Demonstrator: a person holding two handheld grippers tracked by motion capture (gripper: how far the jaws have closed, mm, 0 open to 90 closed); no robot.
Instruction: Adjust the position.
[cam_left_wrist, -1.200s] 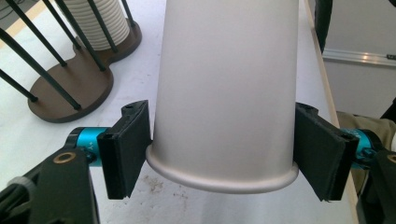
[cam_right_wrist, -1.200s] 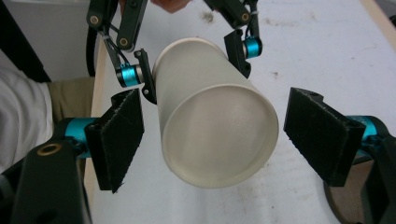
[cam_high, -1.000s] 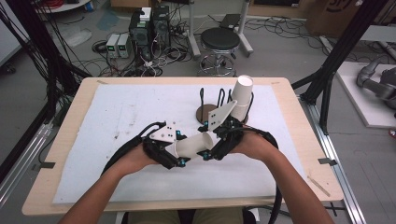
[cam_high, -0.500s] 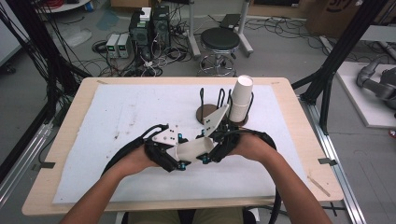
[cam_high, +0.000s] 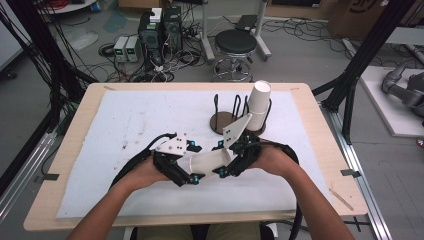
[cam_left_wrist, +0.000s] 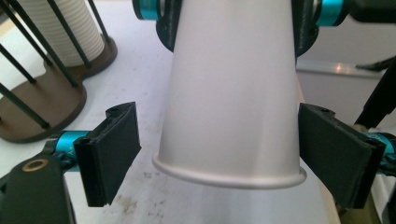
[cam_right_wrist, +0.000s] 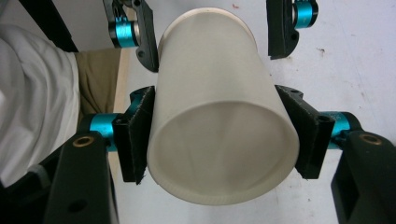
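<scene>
A person sits at a table (cam_high: 320, 165) covered with a white mat, forearms reaching in from the near edge, one hand-held gripper in each hand. Between the two tools, low over the middle of the mat, a single white paper cup (cam_high: 210, 161) lies on its side in the air.

The right hand-held gripper (cam_high: 227, 162) has its black pads pressed against both sides of the cup near the open mouth; in the right gripper view the cup's wall (cam_right_wrist: 219, 121) sits squeezed between them, with the hollow inside facing the camera. The left hand-held gripper (cam_high: 192, 172) stands wide. In the left gripper view its pads sit to either side of the cup (cam_left_wrist: 233, 93): there is a clear gap on the left, while the right pad is just beside the wall, and I cannot tell whether it touches.

Farther back on the table stands a brown wooden cup holder (cam_high: 222, 120) with upright black wire posts. A stack of white paper cups (cam_high: 257, 105) stands in one of its bays, leaning a little. Another bay beside it looks bare.

Judging by this, one cup has been taken off the stack and is being passed or steadied between the two tools. The left tool has not yet gripped it. What seems left is to close on the cup, let the other side go, and set it down, perhaps in the bare bay.
</scene>
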